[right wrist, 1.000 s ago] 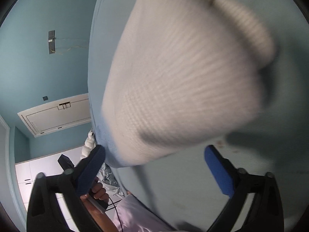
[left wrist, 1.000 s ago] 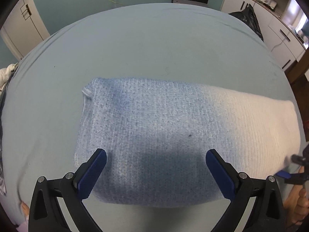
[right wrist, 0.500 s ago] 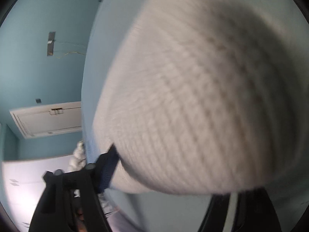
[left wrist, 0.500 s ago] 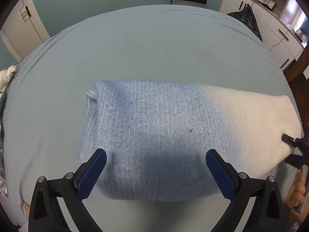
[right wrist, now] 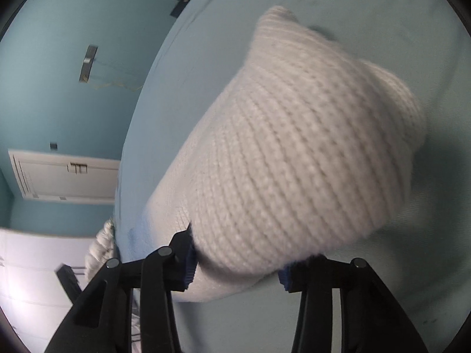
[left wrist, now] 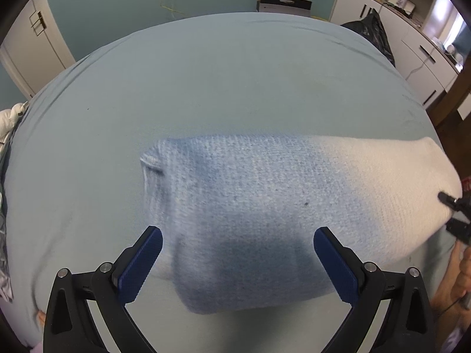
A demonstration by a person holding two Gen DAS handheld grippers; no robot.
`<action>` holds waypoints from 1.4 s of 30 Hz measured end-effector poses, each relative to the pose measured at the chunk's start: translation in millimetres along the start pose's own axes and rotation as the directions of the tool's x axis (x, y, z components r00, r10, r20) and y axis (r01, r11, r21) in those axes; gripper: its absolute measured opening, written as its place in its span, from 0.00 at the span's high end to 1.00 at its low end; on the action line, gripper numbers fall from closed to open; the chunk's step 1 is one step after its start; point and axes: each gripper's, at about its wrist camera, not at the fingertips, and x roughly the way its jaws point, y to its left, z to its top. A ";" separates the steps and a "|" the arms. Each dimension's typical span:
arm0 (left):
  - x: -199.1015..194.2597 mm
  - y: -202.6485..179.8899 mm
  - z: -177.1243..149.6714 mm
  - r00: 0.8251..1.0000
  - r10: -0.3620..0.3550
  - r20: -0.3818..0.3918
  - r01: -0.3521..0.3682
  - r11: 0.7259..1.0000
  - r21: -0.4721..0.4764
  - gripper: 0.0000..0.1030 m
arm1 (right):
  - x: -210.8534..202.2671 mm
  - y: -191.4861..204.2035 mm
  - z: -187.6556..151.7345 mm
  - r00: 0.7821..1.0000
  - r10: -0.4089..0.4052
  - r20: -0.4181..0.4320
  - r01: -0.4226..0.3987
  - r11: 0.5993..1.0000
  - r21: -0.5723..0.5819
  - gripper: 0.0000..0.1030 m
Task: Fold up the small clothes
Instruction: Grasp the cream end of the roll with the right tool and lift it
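A folded knit garment (left wrist: 265, 206), blue at its left end and fading to white at its right end, lies across a pale blue bed sheet (left wrist: 220, 73). My left gripper (left wrist: 235, 264) is open and empty, hovering over the garment's blue near edge. My right gripper (right wrist: 238, 264) has its jaws around the white end of the garment (right wrist: 294, 153), which bulges up between the fingers. It also shows at the far right of the left wrist view (left wrist: 453, 214), at the white end.
White cabinets (left wrist: 412, 38) and a black bag (left wrist: 368, 32) stand past the bed's far right. A dark box (left wrist: 284, 3) sits against the teal back wall. A white door (left wrist: 32, 44) is at far left. Crumpled white fabric (left wrist: 11, 117) lies at the bed's left edge.
My right gripper moved in onto the garment's white end and narrowed its jaws around it. The garment shifted slightly right in the left wrist view. The left gripper stayed open.
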 end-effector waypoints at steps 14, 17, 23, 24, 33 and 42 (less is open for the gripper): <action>-1.5 -35.2 10.4 0.996 -0.047 0.074 0.046 0.999 0.014 0.00 | -43.7 -21.5 -0.2 0.993 -0.062 0.099 0.072 0.992 -0.100 0.70; 19.9 -86.8 0.4 0.996 -0.057 0.062 0.048 0.988 0.148 0.00 | -46.2 -8.4 -5.9 0.986 -0.093 0.138 0.116 0.978 -0.173 0.72; 66.8 -147.4 -20.9 0.995 0.077 0.062 -0.092 0.954 0.286 0.00 | -2.5 -19.4 -13.1 0.993 -0.101 0.060 0.106 0.992 -0.073 0.67; 68.2 -146.8 -21.0 0.995 0.073 0.062 -0.087 0.958 0.273 0.00 | -0.8 -32.3 -9.1 0.998 -0.065 0.022 0.065 0.998 0.002 0.66; 72.7 -126.2 -21.0 0.998 -0.011 0.056 0.000 0.979 0.202 0.00 | -9.4 -131.2 -0.3 0.995 0.092 0.033 -0.098 0.923 0.371 0.13; 71.5 -133.8 -27.2 0.998 -0.003 0.057 -0.008 0.982 0.187 0.00 | 22.2 -125.0 34.1 0.988 0.070 0.139 -0.122 0.903 0.413 0.14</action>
